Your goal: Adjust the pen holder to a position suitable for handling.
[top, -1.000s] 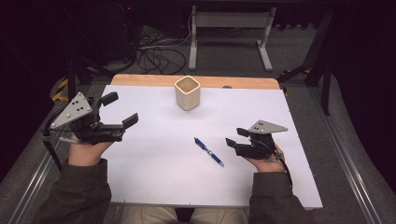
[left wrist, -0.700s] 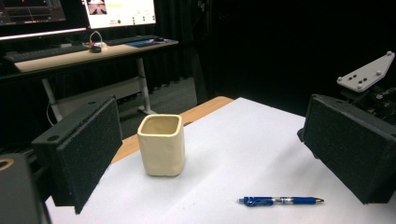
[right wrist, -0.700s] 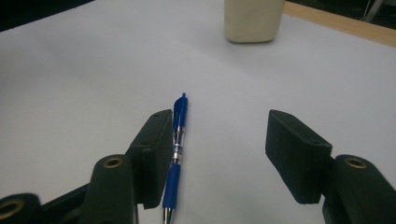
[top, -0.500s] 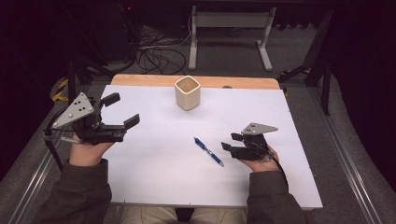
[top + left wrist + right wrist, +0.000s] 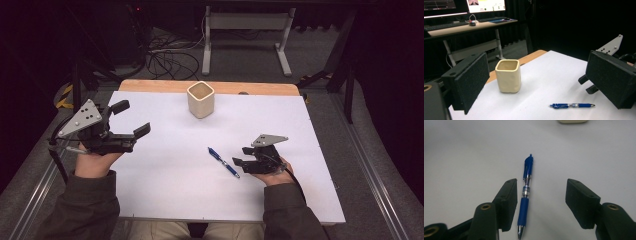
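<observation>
A blue pen (image 5: 223, 162) lies on the white table sheet (image 5: 165, 200), slightly right of centre. My right gripper (image 5: 240, 156) is low over the sheet at the pen's near end. In the right gripper view its jaws stand open (image 5: 541, 185) on either side of the pen (image 5: 527, 190). The pen runs close beside the left pad (image 5: 509, 202), with a wide gap to the right one. My left gripper (image 5: 134, 117) hovers open over the table's left side with nothing between its jaws (image 5: 536, 75). A cream square cup (image 5: 201, 99) stands upright near the far edge.
The left gripper view looks past the cup (image 5: 508, 78) and pen (image 5: 571, 105) to the right gripper's grey plate (image 5: 611, 45). A desk with monitors (image 5: 461, 5) stands behind. Cables (image 5: 170, 60) and a metal frame (image 5: 245, 30) lie on the floor beyond the table's wooden far edge (image 5: 150, 86).
My right gripper has moved down and left toward the pen, so its jaws now flank the pen's near end. The left gripper, cup and pen have stayed put.
</observation>
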Demonstrator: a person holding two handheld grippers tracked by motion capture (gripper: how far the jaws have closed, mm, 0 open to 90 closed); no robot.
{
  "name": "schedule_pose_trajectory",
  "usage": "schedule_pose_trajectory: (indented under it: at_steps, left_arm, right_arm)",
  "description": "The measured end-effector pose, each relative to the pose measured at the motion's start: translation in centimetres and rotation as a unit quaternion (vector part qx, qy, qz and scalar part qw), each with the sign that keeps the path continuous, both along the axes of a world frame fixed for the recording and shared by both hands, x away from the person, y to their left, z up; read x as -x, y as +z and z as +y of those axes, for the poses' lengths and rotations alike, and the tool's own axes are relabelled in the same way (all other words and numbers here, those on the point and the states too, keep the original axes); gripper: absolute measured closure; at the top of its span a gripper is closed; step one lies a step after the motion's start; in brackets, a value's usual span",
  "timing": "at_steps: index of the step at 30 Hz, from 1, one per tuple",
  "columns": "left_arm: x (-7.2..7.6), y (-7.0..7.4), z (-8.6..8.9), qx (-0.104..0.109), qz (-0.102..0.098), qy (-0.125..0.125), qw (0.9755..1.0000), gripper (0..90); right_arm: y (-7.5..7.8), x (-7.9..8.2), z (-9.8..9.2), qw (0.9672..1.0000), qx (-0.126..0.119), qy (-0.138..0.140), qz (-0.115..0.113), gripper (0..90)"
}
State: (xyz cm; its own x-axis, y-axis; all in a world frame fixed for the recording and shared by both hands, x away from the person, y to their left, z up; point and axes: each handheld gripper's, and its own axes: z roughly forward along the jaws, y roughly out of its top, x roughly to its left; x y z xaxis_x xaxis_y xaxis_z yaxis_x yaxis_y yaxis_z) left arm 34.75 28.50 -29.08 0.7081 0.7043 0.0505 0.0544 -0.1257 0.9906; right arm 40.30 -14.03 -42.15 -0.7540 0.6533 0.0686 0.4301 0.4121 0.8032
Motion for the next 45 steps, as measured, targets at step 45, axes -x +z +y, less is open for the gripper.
schedule_pose_trajectory:
  at_steps: [45]
  left_arm:
    - [-0.2, -0.3, -0.3, -0.007, 0.003, 0.004, 1.0000, 6.3]
  right_arm:
    - [-2.5, 0.1, 3.1, 0.9872, 0.145, 0.024, 0.062, 61.5]
